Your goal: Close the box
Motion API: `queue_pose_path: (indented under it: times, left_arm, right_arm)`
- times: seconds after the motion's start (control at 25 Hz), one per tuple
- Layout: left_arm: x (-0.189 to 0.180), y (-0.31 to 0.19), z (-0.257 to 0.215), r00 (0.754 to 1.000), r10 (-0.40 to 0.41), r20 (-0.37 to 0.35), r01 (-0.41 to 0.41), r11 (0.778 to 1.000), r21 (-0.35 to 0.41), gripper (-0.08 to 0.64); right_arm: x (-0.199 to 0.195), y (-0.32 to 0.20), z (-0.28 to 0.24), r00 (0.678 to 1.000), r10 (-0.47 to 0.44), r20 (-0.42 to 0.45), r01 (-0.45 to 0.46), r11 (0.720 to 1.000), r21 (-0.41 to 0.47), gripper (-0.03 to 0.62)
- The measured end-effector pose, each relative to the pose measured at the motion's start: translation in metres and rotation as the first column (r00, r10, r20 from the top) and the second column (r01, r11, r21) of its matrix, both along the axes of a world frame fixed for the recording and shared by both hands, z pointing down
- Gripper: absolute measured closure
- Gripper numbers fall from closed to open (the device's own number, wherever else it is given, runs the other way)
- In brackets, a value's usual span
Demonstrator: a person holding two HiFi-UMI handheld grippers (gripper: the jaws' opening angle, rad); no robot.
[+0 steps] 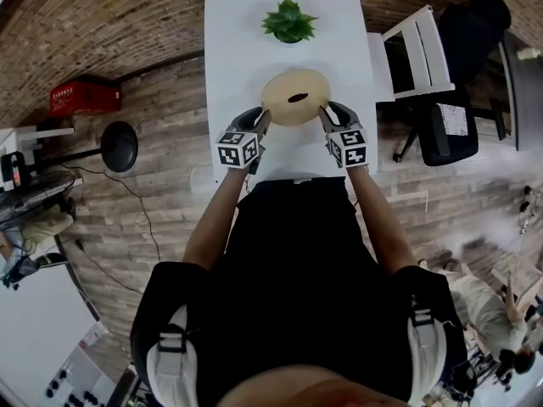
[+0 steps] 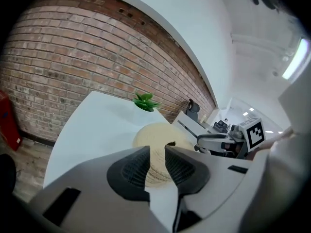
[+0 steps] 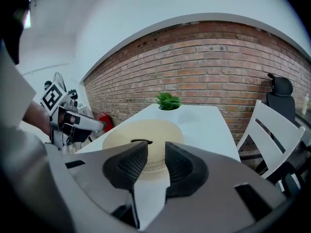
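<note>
A round, pale woven box (image 1: 295,97) with a dark slot in its lid sits on the white table (image 1: 229,41). My left gripper (image 1: 264,119) is at the box's left side and my right gripper (image 1: 326,112) at its right side, both close to its wall. In the left gripper view the jaws (image 2: 157,152) stand a narrow gap apart with nothing between them, and the box (image 2: 158,135) lies just beyond. The right gripper (image 3: 156,150) shows the same narrow, empty gap, with the box (image 3: 146,132) ahead of it.
A small green plant (image 1: 289,19) stands at the table's far end. A white chair (image 1: 416,53) and a black office chair (image 1: 450,130) are to the right. On the floor to the left are a red crate (image 1: 83,96) and a black stool (image 1: 119,147).
</note>
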State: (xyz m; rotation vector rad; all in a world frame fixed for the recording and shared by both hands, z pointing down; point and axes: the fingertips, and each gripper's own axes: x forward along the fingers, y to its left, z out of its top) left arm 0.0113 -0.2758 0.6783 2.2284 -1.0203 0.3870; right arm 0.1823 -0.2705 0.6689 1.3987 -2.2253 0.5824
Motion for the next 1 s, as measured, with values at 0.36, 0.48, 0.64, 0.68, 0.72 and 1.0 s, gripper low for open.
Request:
queue_pose_path:
  times: [0.36, 0.48, 0.64, 0.68, 0.72, 1.0]
  left_arm:
    - [-0.009, 0.011, -0.013, 0.994, 0.095, 0.048, -0.097, 0.994, 0.052, 0.512]
    - [-0.014, 0.011, -0.016, 0.992, 0.114, 0.060, -0.118, 0.991, 0.065, 0.529]
    - [-0.019, 0.012, -0.022, 0.991, 0.121, 0.049, -0.125, 0.989, 0.082, 0.537]
    - [-0.020, 0.013, -0.023, 0.992, 0.120, 0.044, -0.123, 0.989, 0.087, 0.538]
    - [-0.021, 0.014, -0.025, 0.992, 0.119, 0.037, -0.122, 0.988, 0.092, 0.538]
    - [-0.022, 0.029, -0.022, 0.990, 0.139, -0.024, -0.138, 0.988, 0.063, 0.538]
  right_arm:
    - [-0.005, 0.029, -0.001, 0.998, 0.037, 0.041, -0.037, 0.999, -0.009, 0.594]
    - [-0.008, 0.038, -0.003, 0.999, 0.031, 0.036, -0.030, 1.000, -0.008, 0.595]
    - [-0.008, 0.048, 0.000, 0.998, 0.038, 0.041, -0.038, 0.999, -0.013, 0.595]
    - [-0.007, 0.050, 0.000, 0.998, 0.042, 0.044, -0.041, 0.999, -0.014, 0.595]
    - [-0.006, 0.051, 0.000, 0.998, 0.043, 0.046, -0.043, 0.999, -0.013, 0.595]
    - [-0.010, 0.058, -0.002, 0.998, 0.036, 0.060, -0.035, 0.999, -0.010, 0.595]
